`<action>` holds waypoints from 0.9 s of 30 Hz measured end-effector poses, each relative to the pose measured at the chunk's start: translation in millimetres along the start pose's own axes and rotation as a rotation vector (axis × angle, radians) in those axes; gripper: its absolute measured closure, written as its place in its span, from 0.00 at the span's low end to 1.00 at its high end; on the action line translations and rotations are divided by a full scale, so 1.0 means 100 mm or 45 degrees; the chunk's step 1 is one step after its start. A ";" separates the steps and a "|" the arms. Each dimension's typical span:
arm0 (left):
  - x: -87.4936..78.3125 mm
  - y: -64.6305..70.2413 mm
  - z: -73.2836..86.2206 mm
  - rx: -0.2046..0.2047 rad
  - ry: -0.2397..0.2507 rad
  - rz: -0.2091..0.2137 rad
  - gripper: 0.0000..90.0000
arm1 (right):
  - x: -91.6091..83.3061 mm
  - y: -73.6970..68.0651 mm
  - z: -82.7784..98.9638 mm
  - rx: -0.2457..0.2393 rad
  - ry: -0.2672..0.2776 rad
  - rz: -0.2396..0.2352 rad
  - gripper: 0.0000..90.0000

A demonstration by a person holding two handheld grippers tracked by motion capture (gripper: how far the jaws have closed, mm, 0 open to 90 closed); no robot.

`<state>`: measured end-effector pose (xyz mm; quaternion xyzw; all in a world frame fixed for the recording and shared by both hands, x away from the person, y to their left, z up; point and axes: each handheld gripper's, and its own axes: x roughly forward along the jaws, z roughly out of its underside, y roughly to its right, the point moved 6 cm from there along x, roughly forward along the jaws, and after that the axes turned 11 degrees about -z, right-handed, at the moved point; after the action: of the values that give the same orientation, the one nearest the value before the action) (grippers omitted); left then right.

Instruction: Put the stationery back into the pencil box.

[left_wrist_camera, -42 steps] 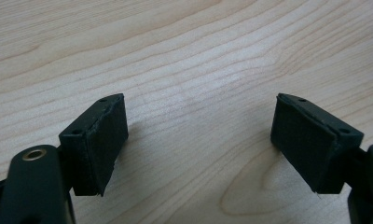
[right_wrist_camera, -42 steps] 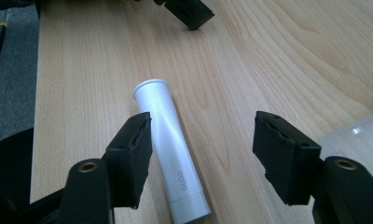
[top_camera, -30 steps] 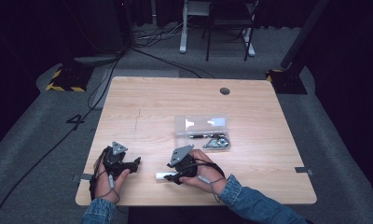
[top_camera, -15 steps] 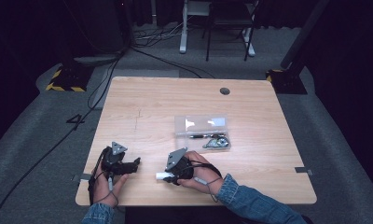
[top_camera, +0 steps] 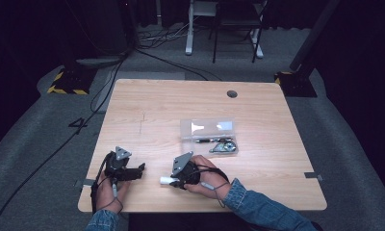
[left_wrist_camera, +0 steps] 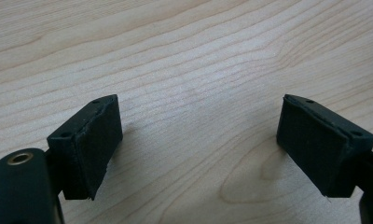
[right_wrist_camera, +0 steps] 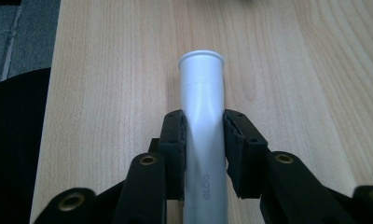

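Observation:
A white glue stick [right_wrist_camera: 202,93] lies lengthwise between my right gripper's [right_wrist_camera: 203,140] jaws, its capped end pointing away from me. The jaws have just been closing, and both pads now press on its sides, so the gripper is shut on it. In the high view this right gripper [top_camera: 173,181] sits near the table's front edge, with the glue stick [top_camera: 165,180] poking out to its left. My left gripper [top_camera: 141,168] rests to the left of it and points right. Its jaws [left_wrist_camera: 198,140] stand wide open over bare wood, with nothing between them.
A clear plastic box [top_camera: 209,130] stands behind the right hand, mid-table, with a pen and small metal items [top_camera: 224,146] in its front part. A round cable hole [top_camera: 232,93] is at the far edge. The table's front edge [top_camera: 200,210] is close to both hands.
The right gripper's jaws have drawn in around the white glue stick. Both hands have stayed where they were.

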<state>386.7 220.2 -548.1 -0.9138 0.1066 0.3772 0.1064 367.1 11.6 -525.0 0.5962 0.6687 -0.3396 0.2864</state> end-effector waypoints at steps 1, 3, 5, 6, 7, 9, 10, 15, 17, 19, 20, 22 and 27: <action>0.00 0.00 0.00 0.001 0.000 0.000 0.16 | -0.02 0.00 0.00 -0.005 -0.002 0.002 0.79; 0.00 0.00 0.00 0.001 0.000 0.000 0.16 | -0.05 0.01 -0.01 -0.012 -0.004 0.006 0.79; 0.00 0.00 0.00 0.001 -0.001 0.000 0.16 | -0.05 0.01 0.00 -0.009 -0.008 0.003 0.79; 0.00 0.00 0.00 0.001 -0.001 0.000 0.16 | -0.04 0.01 0.00 -0.013 -0.009 -0.001 0.79; 0.00 0.00 0.00 0.000 0.000 0.000 0.16 | -0.04 0.01 0.00 -0.013 -0.009 -0.001 0.79; 0.00 0.00 0.00 0.001 0.000 0.000 0.16 | -0.03 0.01 0.00 -0.022 -0.008 -0.008 0.79; 0.00 0.00 0.00 0.000 0.000 -0.001 0.16 | -0.03 0.01 0.00 -0.022 -0.008 -0.008 0.79; 0.00 0.00 0.00 0.000 0.000 0.000 0.16 | -0.05 0.00 -0.01 -0.011 -0.001 -0.011 0.79; 0.00 0.00 0.00 0.000 0.000 -0.001 0.16 | -0.06 0.00 -0.01 0.000 0.002 -0.011 0.79; 0.00 0.00 0.00 0.001 -0.001 -0.001 0.16 | -0.08 -0.01 -0.01 0.004 0.012 -0.015 0.79; 0.00 0.00 0.00 0.000 0.000 0.000 0.16 | -0.08 -0.01 -0.02 0.005 0.012 -0.018 0.79; 0.00 0.00 0.00 0.001 0.000 0.000 0.16 | -0.11 -0.01 -0.03 0.005 0.029 -0.016 0.79; 0.00 0.00 0.00 0.001 -0.001 0.000 0.16 | -0.21 0.01 -0.06 -0.005 0.068 -0.006 0.79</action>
<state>386.7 220.2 -548.0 -0.9137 0.1067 0.3773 0.1070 371.0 4.0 -505.1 0.6029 0.6782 -0.3230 0.2688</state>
